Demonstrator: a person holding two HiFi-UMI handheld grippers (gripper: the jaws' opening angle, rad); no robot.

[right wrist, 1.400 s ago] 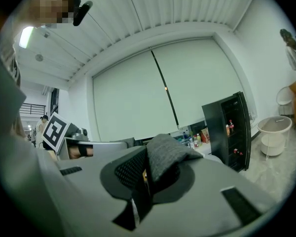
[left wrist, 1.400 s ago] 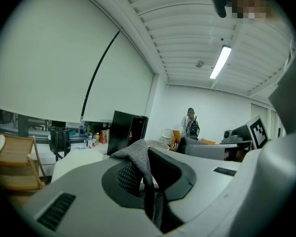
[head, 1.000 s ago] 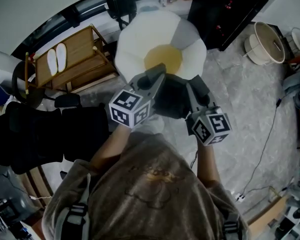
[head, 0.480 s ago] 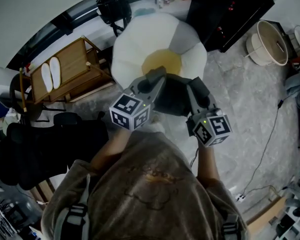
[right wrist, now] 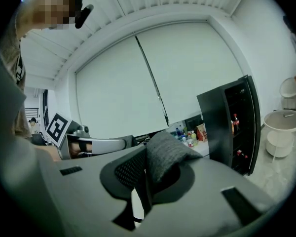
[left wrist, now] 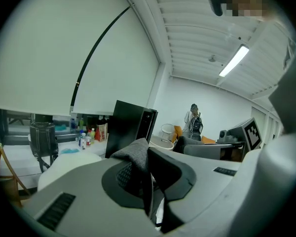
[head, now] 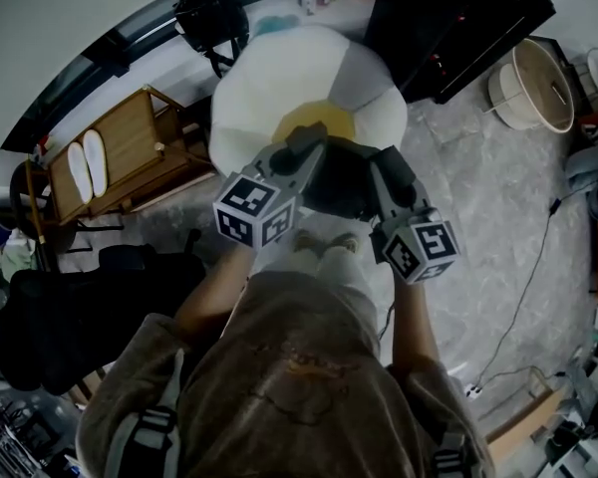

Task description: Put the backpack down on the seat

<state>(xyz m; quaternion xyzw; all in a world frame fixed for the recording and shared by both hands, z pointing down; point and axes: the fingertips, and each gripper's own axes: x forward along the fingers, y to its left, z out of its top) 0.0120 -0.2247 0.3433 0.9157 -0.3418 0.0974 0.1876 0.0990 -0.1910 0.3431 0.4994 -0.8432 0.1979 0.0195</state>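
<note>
Backpack (head: 341, 179) further over seat (head: 269, 78); left gripper (left wrist: 147, 174), right gripper (right wrist: 147, 181) clenched on strap (right wrist: 165, 154), unseen from overhead.

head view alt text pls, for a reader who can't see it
Seen from above, a person holds a dark grey backpack, pinched by the left gripper and the right gripper, over a white fried-egg-shaped seat cushion with a yellow centre.

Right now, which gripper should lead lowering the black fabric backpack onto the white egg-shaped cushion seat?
Left, probably: both grip the backpack, but left gripper is over the seat's yellow centre, right gripper nearer its edge.
</note>
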